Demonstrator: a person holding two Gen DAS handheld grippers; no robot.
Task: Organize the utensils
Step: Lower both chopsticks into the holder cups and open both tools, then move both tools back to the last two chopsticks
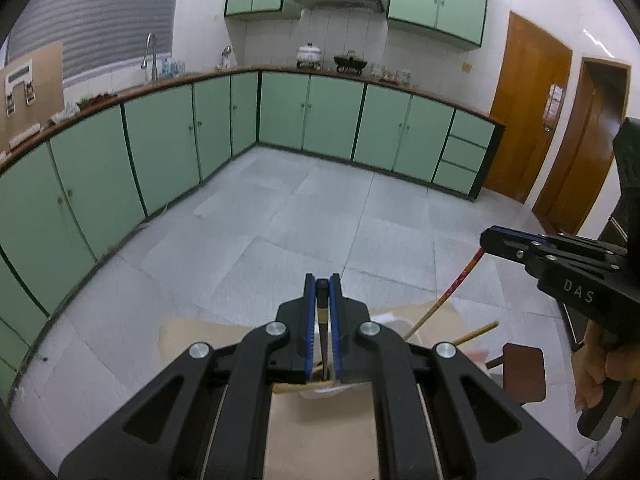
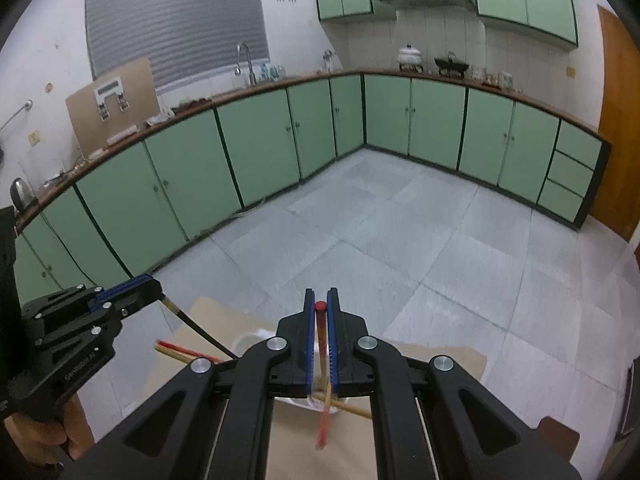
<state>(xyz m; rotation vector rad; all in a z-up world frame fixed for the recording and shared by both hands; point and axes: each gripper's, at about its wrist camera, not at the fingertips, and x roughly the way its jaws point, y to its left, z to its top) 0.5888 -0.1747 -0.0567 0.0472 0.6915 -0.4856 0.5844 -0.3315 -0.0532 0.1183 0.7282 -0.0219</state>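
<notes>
Black chopstick sat clamped in our left tool; our right tool pinched a red chopstick.

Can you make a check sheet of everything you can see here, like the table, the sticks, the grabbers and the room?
Surface: tan cardboard sheet lying on the table.
Job's things: black-tipped chopstick and red-tipped chopstick, each clamped; loose bamboo chopsticks in a white container, mostly hidden.
Clutter: brown square coaster beside the cardboard.
Grippers: left gripper shut on the black-tipped one; right gripper shut on the red-tipped one.
Cables: nothing seen.
Surroundings: pale green cabinets, grey tiled floor, wooden door.
</notes>
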